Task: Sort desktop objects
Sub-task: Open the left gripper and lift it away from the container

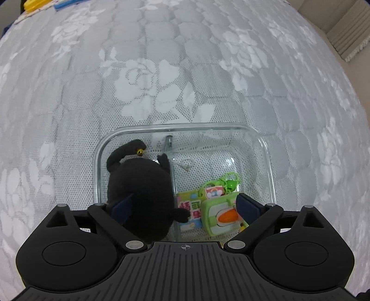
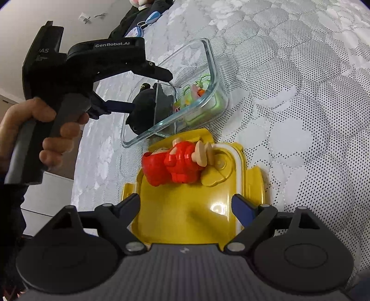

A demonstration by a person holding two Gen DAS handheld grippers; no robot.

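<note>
A clear glass container (image 1: 269, 162) with a middle divider sits on the lace tablecloth. A black plush toy (image 1: 141, 185) lies in its left compartment; a green carrot toy (image 1: 222, 215), a small booklet (image 1: 188, 206) and a green keychain (image 1: 227, 184) lie in the right. My left gripper (image 1: 185, 206) hangs open over the container, also seen in the right wrist view (image 2: 150, 88). My right gripper (image 2: 185, 206) is open around a yellow toy (image 2: 185, 208) with a red figure (image 2: 175, 162) on it, beside the container (image 2: 212, 67).
Yellow and blue items (image 1: 37, 5) lie at the table's far left edge. A cabinet or wall (image 1: 346, 34) stands at the far right. Small items (image 2: 148, 20) lie at the table's far end in the right wrist view.
</note>
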